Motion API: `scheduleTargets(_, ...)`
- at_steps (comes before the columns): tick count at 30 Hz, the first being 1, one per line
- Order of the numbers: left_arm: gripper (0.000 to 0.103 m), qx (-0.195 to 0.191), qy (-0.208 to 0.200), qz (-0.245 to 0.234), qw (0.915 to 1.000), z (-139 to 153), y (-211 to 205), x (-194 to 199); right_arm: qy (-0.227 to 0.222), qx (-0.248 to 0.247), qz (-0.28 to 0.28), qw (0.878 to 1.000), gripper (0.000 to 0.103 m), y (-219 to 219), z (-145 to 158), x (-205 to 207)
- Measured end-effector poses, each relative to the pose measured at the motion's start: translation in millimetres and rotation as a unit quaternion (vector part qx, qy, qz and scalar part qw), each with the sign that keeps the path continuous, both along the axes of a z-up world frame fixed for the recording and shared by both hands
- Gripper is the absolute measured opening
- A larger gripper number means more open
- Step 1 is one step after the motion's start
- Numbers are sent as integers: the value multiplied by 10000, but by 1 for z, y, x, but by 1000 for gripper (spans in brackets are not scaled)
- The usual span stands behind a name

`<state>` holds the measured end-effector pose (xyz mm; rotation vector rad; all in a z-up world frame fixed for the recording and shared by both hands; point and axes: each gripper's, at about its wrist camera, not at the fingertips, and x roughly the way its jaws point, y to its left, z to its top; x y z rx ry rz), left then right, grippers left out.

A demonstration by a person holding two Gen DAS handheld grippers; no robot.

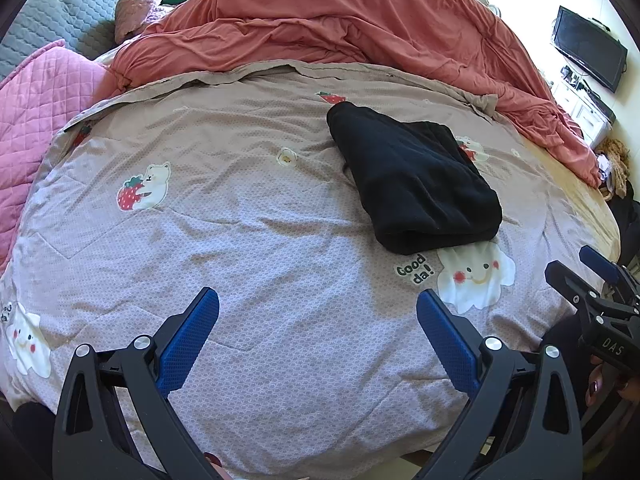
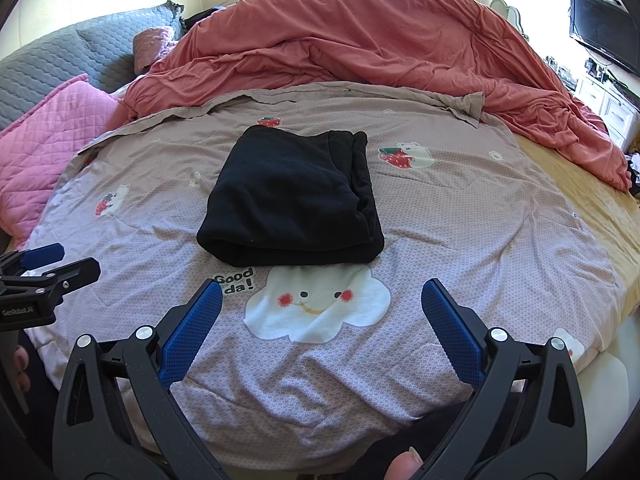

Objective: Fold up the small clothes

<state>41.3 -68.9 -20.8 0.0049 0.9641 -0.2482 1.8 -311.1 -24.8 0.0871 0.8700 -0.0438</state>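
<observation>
Folded black garment [image 2: 292, 196] lies on the printed quilt [image 2: 460, 220], both grippers' fingers spread.

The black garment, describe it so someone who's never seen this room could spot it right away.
On the bed, find the mauve cartoon-print quilt spread in front of the heaped coral duvet. The black garment lies folded on the quilt, just beyond the white smiling cloud print. It is the only plain black thing on the quilt.

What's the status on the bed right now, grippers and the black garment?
Left gripper open, empty. Right gripper open, empty. Black garment folded on the printed quilt, untouched. Nothing in the way.
</observation>
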Motion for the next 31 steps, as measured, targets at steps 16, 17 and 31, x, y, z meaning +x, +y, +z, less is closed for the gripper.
scheduleTargets(16, 99, -265, 206, -168, 9993, -6, 3, 3, -131, 33, -136, 9998, 94, -14, 3, 1)
scheduleTargets(17, 99, -256, 288, -139, 9992, -7, 5, 6, -216, 75, -216, 9995, 94, -19, 6, 0)
scheduleTargets(31, 99, 128, 818, 3415, 9362, -52, 308, 103, 214, -376, -4949, 8679, 94, -370, -32, -127)
